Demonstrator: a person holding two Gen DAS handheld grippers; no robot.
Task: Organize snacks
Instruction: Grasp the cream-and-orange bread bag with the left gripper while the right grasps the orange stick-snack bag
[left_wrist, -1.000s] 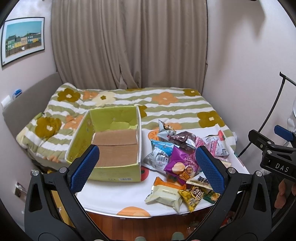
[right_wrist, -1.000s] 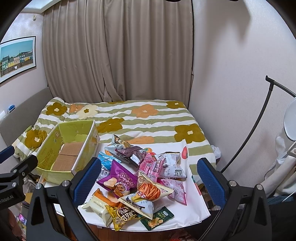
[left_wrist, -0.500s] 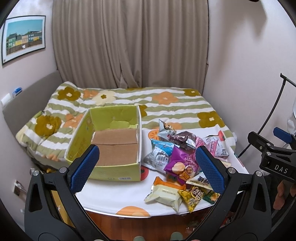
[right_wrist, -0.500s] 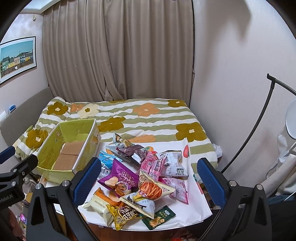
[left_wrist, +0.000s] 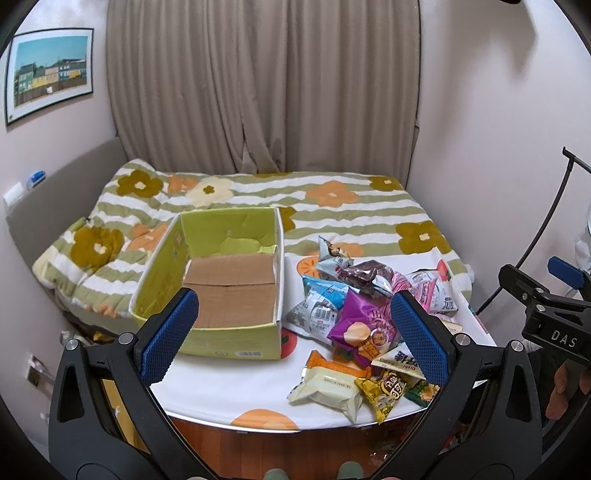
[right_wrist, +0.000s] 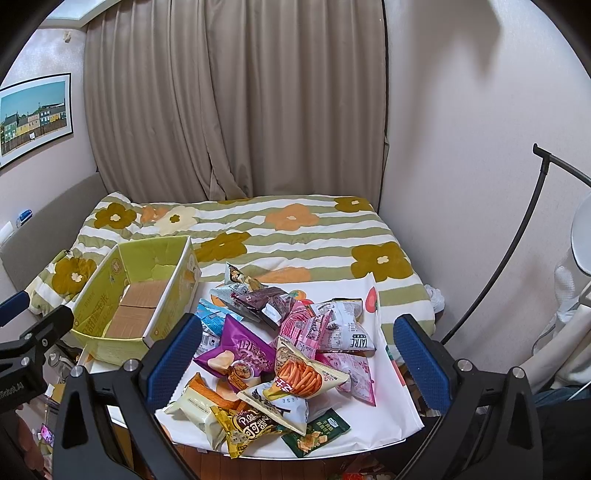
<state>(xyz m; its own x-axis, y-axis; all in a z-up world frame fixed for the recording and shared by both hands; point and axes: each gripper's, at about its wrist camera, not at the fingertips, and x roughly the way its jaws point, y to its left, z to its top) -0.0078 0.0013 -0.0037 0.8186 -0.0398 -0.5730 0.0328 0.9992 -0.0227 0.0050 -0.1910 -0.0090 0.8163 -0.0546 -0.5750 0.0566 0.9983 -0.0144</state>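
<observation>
From the left wrist, the left gripper (left_wrist: 293, 332) hangs empty with jaws wide apart above the table (left_wrist: 221, 391); the green box (left_wrist: 221, 288) sits left of the snack pile (left_wrist: 362, 325), and the neighbouring tool reads "DAS". From the right wrist, the right gripper (right_wrist: 297, 358) is likewise spread and empty over the pile, where a yellow packet (right_wrist: 247, 428) reads "Pillow" and a silver bag (right_wrist: 347, 332) "TATRE".

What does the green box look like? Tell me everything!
The box is yellow-green cardboard with an open top and no snacks inside. Its floor is two plain brown flaps meeting in a seam. The back wall looks torn and dented. A barcode label sits on the front wall, and printed characters run along the left side. It stands upright on the white table, its back toward the bed, left of the snack pile.
</observation>
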